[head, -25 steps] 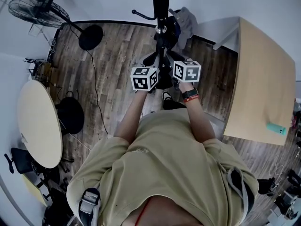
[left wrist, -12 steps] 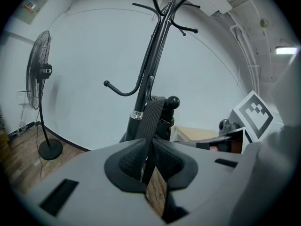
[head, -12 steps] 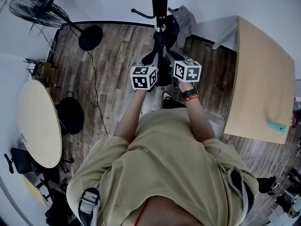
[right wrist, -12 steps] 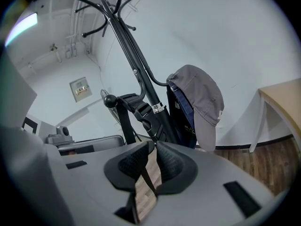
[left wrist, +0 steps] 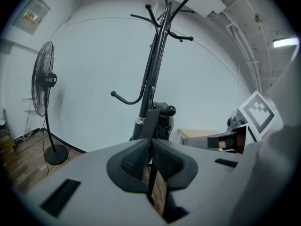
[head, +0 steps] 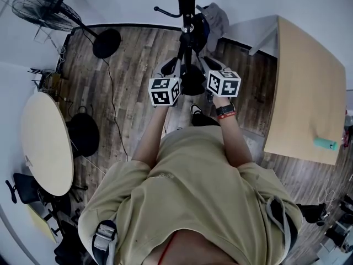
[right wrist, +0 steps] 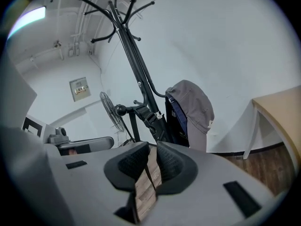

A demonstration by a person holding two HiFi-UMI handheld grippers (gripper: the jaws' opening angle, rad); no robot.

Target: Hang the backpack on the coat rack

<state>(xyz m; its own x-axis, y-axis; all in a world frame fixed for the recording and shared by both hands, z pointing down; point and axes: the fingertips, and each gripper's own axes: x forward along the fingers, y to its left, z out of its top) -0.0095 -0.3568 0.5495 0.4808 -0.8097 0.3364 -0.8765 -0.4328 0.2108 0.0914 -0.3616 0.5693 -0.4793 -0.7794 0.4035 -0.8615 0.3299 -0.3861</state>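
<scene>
Two forearms reach straight ahead from a tan cloth shirt (head: 193,192), a dark watch with a red band (head: 224,111) on the right wrist. Each hand carries one smooth grey gripper topped by a white cube with black squares, two cubes side by side.

The left gripper (left wrist: 150,155) has its ribbed black pads pinched on a flat black webbing strap (left wrist: 151,121) that runs up toward the pole. The right gripper (right wrist: 151,163) is clenched on a thin black strap (right wrist: 146,175), with plank floor showing through the narrow gap.

The black fabric backpack (head: 193,83) hangs between the two grippers, close against the pole and above the floor.

Beyond stands one black metal coat rack (left wrist: 153,74) with curved, knob-tipped hooks. A grey cloth garment (right wrist: 190,105) hangs on it over a dark blue bag.

Farther off are one black wire-cage standing fan (left wrist: 44,84), one round pale table (head: 47,142) and one rectangular wooden table (head: 309,87).
</scene>
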